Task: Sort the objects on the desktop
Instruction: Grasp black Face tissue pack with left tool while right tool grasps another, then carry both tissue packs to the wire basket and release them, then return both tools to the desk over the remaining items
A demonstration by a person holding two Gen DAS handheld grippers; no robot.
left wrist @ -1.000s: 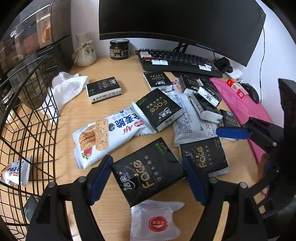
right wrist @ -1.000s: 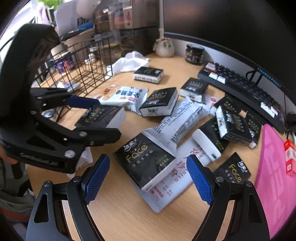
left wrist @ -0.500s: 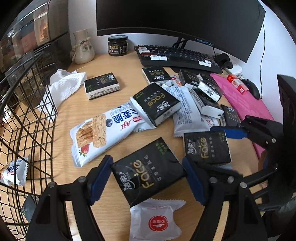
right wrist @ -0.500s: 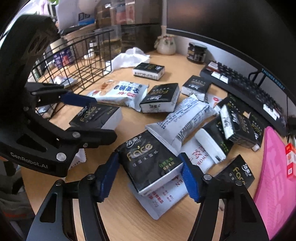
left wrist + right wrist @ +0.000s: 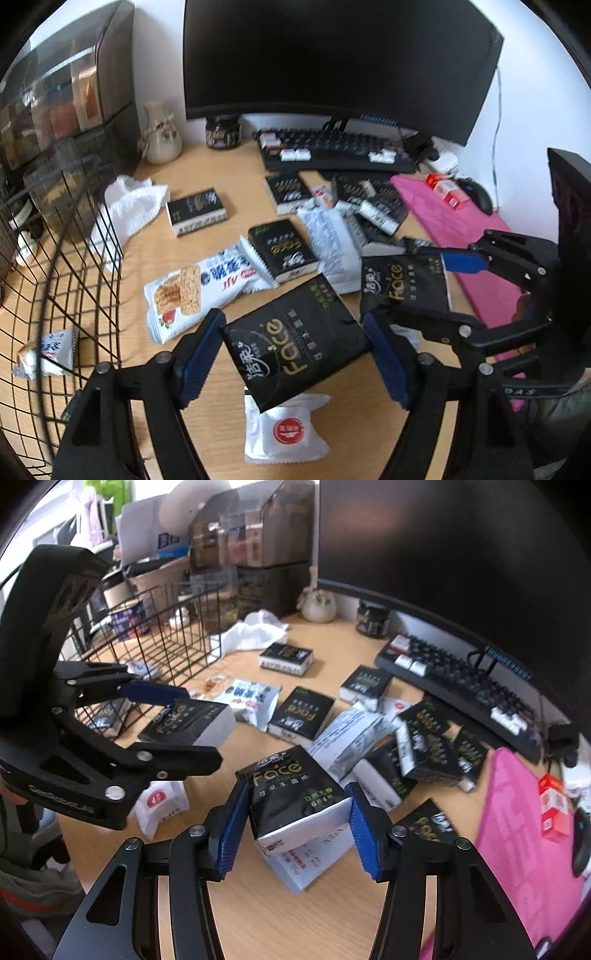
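Both grippers, left gripper (image 5: 295,354) and right gripper (image 5: 299,827), now each clamp a tissue pack (image 5: 295,343), the right's jaws just closed; many packs remain beside the basket (image 5: 55,258) at left.

A dark curved monitor (image 5: 340,62) stands at the back of the wooden surface (image 5: 229,417), with a black keyboard (image 5: 340,155) directly below its screen. A cream ceramic vase (image 5: 159,134) and a dark-lidded jar (image 5: 222,132) stand near the wall, left of the keyboard. A pink mat (image 5: 465,236) lies at the right edge, a black mouse (image 5: 480,194) at its far end. Smoked drawer units (image 5: 62,96) occupy the left side.
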